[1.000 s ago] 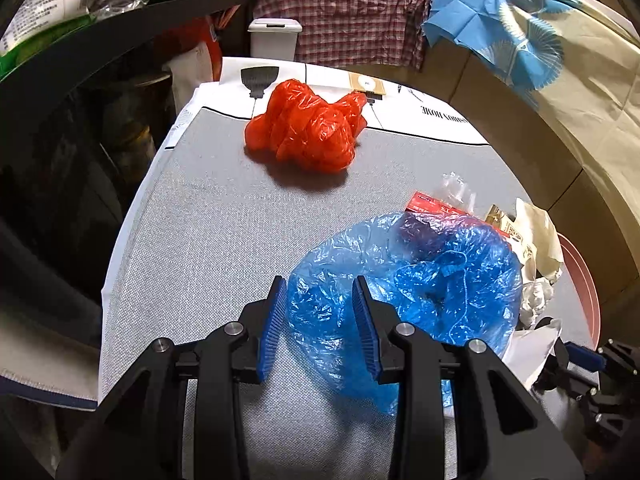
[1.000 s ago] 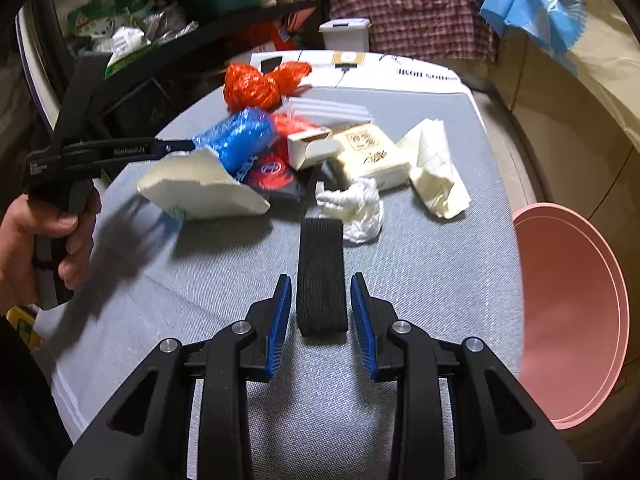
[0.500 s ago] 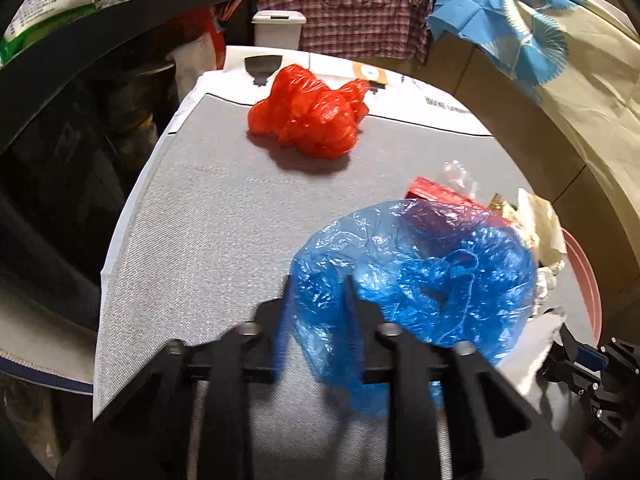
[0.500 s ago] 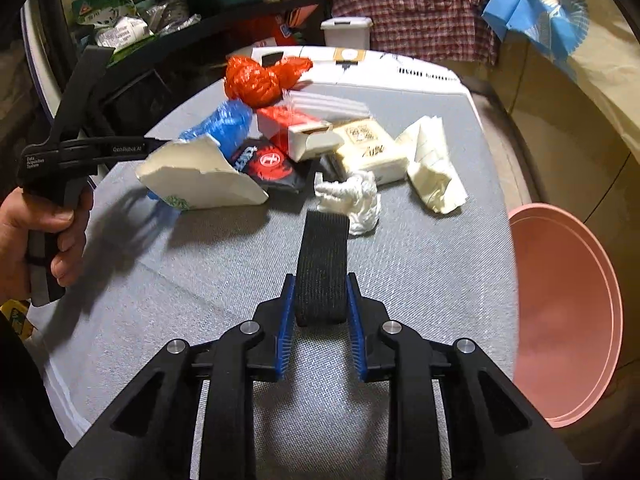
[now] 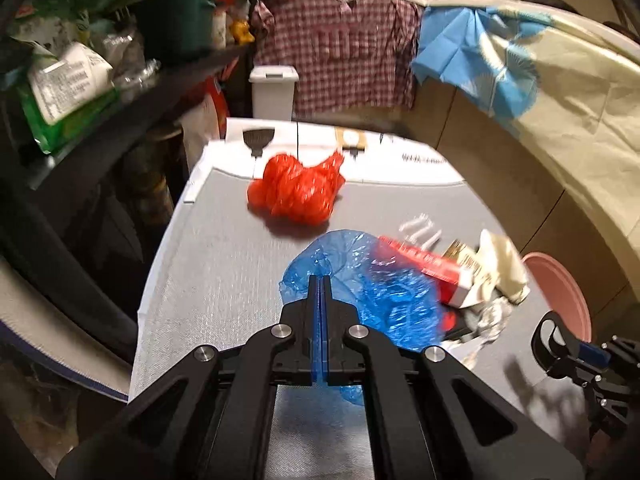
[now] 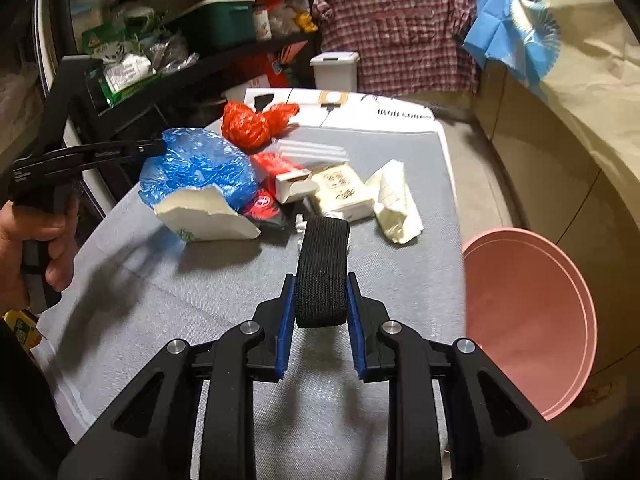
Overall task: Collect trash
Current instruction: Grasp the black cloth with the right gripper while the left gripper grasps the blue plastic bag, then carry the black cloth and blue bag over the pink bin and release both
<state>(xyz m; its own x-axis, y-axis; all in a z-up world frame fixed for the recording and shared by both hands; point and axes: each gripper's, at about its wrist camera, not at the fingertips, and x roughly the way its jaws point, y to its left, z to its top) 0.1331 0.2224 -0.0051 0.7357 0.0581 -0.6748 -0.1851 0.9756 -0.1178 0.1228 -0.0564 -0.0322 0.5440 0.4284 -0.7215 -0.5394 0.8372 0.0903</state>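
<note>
- The black ribbed band (image 6: 322,270), a flat strip of trash, sits clamped between the pads of the right gripper (image 6: 321,280); its long axis runs straight ahead along the fingers and its far end tilts up off the grey worktop (image 6: 160,300).
- The pink bin (image 6: 528,320) lies just off the worktop's right edge, to the right of that gripper and lower. The right hand is the nearer one, so I judge the coming move to be a swing rightward over the rim before the band is let go.
- The blue plastic bag (image 5: 384,300) is pinched at its near edge by the left gripper (image 5: 320,280), whose jaws have just been closing and now meet on the thin film. The bag bulges ahead and to the right of the fingertips.
- From the right wrist view the bag hangs beside a torn white paper piece (image 6: 204,216), with a person's hand (image 6: 36,248) squeezing the left gripper's handle.
- Farther out lie a red carton (image 5: 424,272), a cream packet (image 6: 342,190), crumpled paper (image 6: 394,200) and an orange bag (image 5: 296,192) near the far end.
- The left load has farther to travel to the bin, across the pile.
</note>
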